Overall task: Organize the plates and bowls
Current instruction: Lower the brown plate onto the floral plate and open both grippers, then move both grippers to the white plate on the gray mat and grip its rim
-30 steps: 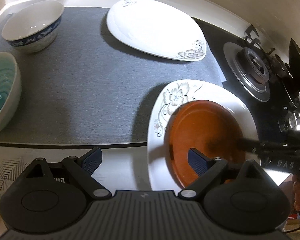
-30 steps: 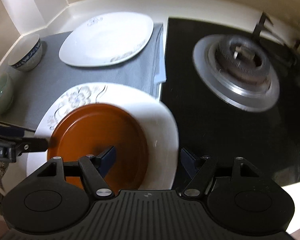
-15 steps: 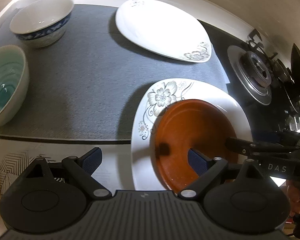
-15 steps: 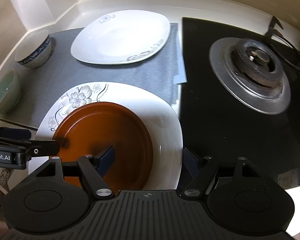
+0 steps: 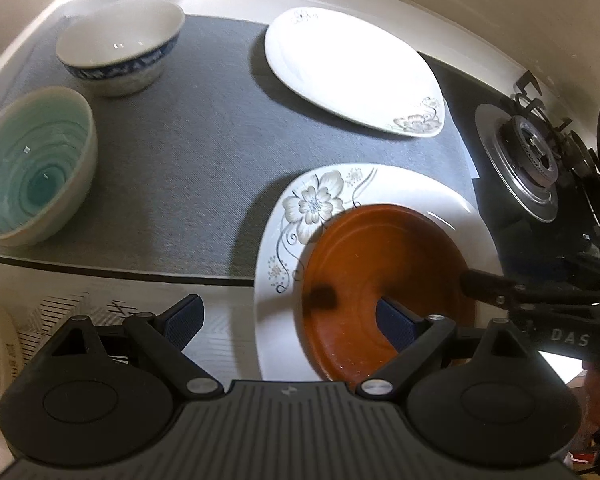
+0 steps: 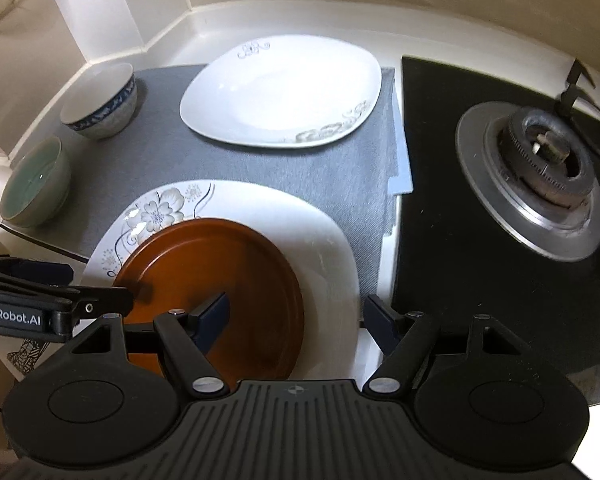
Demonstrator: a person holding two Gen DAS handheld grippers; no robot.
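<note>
A brown plate (image 5: 380,256) (image 6: 219,264) lies on a white flowered plate (image 5: 312,204) (image 6: 259,208) at the front of the grey mat (image 5: 179,160), overhanging its front edge. My left gripper (image 5: 289,322) is open and straddles the stack's left rim, one finger over the brown plate and one outside. My right gripper (image 6: 297,318) is open and straddles the right rim the same way. No pad visibly presses on a plate. A second white plate (image 5: 348,72) (image 6: 283,92) lies at the back. A blue-patterned bowl (image 5: 119,48) and a teal bowl (image 5: 31,164) stand at the left.
A black glass hob with a gas burner (image 6: 540,180) adjoins the mat on the right. White walls close off the back and the left corner. Bare mat lies between the bowls and the plates. A printed package (image 5: 3,352) sits at the near left.
The plate stack has kept its place between my fingers while the mat, bowls and burner shifted right in both views. The stack now sits further left from the hob's edge.
</note>
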